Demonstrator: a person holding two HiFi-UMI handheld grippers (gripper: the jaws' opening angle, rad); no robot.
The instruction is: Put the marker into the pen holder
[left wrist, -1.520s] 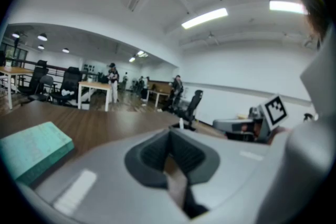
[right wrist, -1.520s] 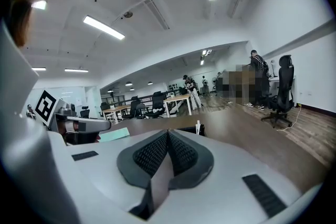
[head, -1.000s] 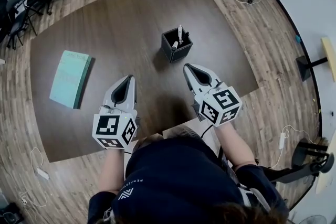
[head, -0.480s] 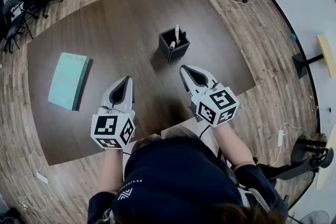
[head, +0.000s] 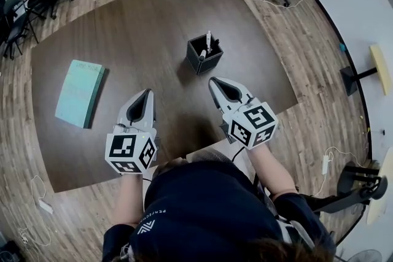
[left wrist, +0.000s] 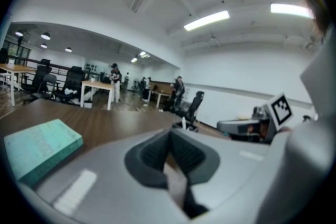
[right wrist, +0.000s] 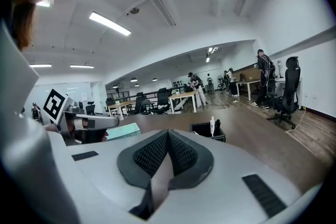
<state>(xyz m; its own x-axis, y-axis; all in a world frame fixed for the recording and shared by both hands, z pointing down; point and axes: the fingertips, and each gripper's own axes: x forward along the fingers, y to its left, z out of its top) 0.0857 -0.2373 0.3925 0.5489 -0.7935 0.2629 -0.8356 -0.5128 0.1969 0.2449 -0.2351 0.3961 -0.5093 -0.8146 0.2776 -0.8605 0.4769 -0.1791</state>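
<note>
The white marker (head: 208, 41) is standing upright in the black square pen holder (head: 201, 63) on the dark brown wooden bench (head: 135, 21). It is sitting a little beyond the tips of the right gripper (head: 214, 80) and touching neither gripper. In the right gripper view the marker (right wrist: 212, 126) is rising above the holder's rim (right wrist: 202, 127) just to the right of the fingers, with a slim dark pen (right wrist: 217, 125) standing beside it in the same holder. The right gripper's ridged black fingers (right wrist: 152, 153) are pressing together at the tips with nothing between them.

The left gripper (head: 147, 93) is hovering level with its partner, pointing across the bench. Its fingers (left wrist: 151, 152) are likewise meeting tip to tip and carrying nothing. A flat teal rectangular book (head: 80, 92) is lying on the bench well off to the left of the left fingers, and it is showing at the lower left edge of the left gripper view (left wrist: 39, 145).

A person in a dark top (head: 202, 211) is holding both grippers from the near edge of the bench.
</note>
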